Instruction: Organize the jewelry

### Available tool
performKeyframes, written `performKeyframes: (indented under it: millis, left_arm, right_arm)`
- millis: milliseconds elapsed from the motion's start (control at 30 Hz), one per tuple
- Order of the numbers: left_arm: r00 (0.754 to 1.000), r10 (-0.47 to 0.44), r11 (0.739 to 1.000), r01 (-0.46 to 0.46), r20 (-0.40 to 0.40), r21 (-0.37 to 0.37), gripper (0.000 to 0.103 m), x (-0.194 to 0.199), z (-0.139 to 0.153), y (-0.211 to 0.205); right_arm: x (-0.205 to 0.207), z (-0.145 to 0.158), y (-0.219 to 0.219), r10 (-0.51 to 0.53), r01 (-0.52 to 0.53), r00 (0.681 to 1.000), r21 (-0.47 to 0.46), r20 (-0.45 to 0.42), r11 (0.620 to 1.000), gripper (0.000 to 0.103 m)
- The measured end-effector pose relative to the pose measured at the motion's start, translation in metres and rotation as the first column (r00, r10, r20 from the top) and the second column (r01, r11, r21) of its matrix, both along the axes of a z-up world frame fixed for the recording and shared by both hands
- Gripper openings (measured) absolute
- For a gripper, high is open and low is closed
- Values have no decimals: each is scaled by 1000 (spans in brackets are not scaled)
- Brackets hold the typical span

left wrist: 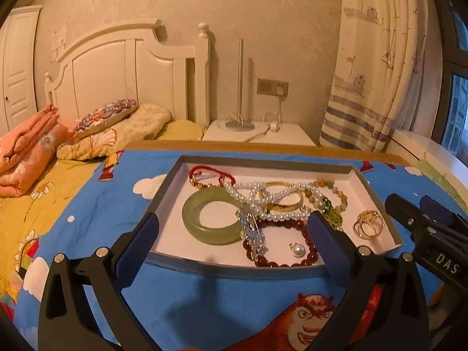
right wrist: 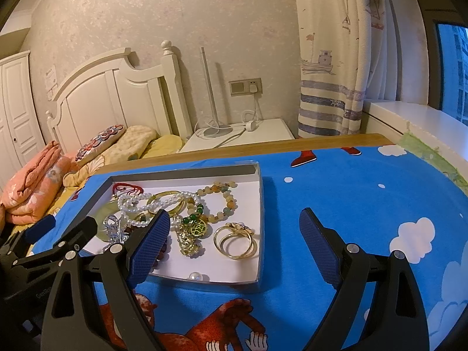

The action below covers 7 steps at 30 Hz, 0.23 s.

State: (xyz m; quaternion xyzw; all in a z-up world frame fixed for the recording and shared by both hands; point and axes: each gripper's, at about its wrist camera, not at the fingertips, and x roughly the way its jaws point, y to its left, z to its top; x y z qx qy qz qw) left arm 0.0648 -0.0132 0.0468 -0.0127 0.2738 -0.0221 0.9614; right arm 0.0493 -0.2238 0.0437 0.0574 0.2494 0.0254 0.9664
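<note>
- A shallow tray (left wrist: 377, 201) is seen set on the table (right wrist: 336, 204), which is covered by a blue cartoon cloth; the tray lies toward the table's far left part in the right wrist view, with bare cloth to its right.
- All jewelry visible is held inside the tray, heaped and overlapping rather than sorted; a green jade bangle (left wrist: 204, 219) lies at the tray's left part; a red cord bracelet (left wrist: 210, 174) is at its far left corner.
- A pearl strand (left wrist: 263, 199) is draped across a gold bangle (left wrist: 282, 201); a dark red bead bracelet (left wrist: 292, 242) lies by the near edge, ringing a loose pearl pendant (left wrist: 298, 248); gold rings (right wrist: 234, 241) sit apart at the near right corner, free of the tangle.
- The left gripper (left wrist: 234, 234) is held spread wide over the tray's near edge, nothing between its fingers; it is judged to be lined up on the jade bangle and red beads.
- The right gripper (right wrist: 234, 234) is likewise released and empty, poised over the tray's near right corner and the bare cloth beside it.
- Whether the heap is awaiting sorting or has been gathered into the tray as the finished state cannot be settled.
- Snagging of the overlapped strands is judged a risk in any lift.
</note>
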Motion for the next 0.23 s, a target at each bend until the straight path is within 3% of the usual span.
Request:
performKeyframes:
  millis: [133,233]
  left_arm:
    - [989,-51,998,46,-139,-39,101,-7,1,13]
    - [969,-72,997,70,-237,-17,101,-21,-10,25]
  right_arm:
    - [-16,9,1,86,-85,992,10,-97,996,87]
    - [-35,6,19,176,-203,963,-115,-206,972,87]
